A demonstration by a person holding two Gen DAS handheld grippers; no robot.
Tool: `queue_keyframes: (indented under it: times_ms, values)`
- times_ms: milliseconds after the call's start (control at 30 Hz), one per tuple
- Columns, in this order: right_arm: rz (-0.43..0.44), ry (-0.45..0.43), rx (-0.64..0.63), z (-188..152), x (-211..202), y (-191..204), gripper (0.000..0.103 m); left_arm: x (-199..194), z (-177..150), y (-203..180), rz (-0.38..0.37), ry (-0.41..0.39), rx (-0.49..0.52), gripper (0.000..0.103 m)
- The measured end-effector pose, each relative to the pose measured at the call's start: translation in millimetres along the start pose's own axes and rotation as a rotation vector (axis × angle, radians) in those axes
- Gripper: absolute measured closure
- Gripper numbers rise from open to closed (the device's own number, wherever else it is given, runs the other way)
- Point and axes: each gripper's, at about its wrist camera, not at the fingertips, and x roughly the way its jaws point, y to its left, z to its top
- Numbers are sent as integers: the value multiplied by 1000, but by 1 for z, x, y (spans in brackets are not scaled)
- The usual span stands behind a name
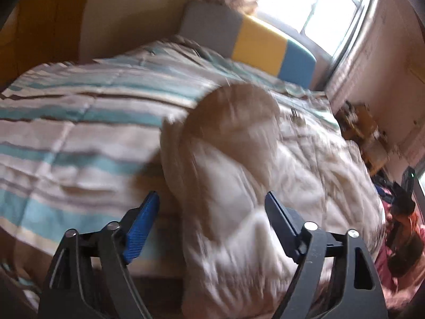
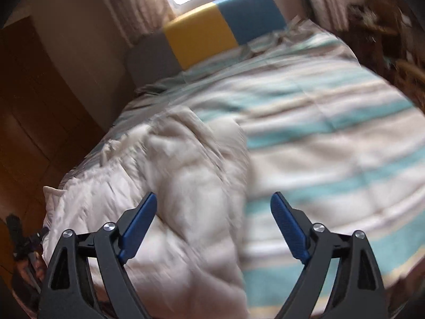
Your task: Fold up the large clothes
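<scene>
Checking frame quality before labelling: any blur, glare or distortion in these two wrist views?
Left wrist: the window is blown out; the white garment and striped bedspread are motion-smeared, while the open left gripper stays sharp. Right wrist: same smear on cloth, overexposed window at the top, right gripper crisp. Both show fisheye bending and dark corners.

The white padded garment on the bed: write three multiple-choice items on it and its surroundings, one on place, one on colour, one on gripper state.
1. Where does the white padded garment lie?
A. on the striped bedcover
B. on the floor
C. over the headboard

2. What colour is the headboard's middle panel?
A. red
B. yellow
C. black

3. How do both grippers' jaws stand?
A. shut on cloth
B. shut, empty
C. open, empty

Answers: 1 A, it rests on the striped bedcover. 2 B, the headboard runs grey, yellow, blue. 3 C, left gripper and right gripper show spread fingers pressing nothing.
</scene>
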Motion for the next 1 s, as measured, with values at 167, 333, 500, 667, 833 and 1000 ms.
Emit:
queue_keyframes:
  times_ms: [167, 333, 500, 667, 833, 1000]
  values:
    - [-78, 82, -101, 31, 49, 28, 14, 33, 37, -14, 25, 69, -44, 22]
    - [-107, 160, -199, 20, 77, 19, 15, 74, 51, -26, 35, 152, -34, 22]
    - [-73, 122, -221, -5, 81, 16, 65, 81, 43, -24, 11, 140, -54, 66]
    - [-72, 42, -236, -10, 59, 20, 84, 49, 35, -26, -3, 8, -70, 85]
    - [-97, -73, -291, -3, 31, 34, 86, 11, 40, -46, 20, -134, -1, 89]
    - [-106, -179, -272, 14, 12, 42, 86, -14, 58, -67, 40, -283, 30, 89]
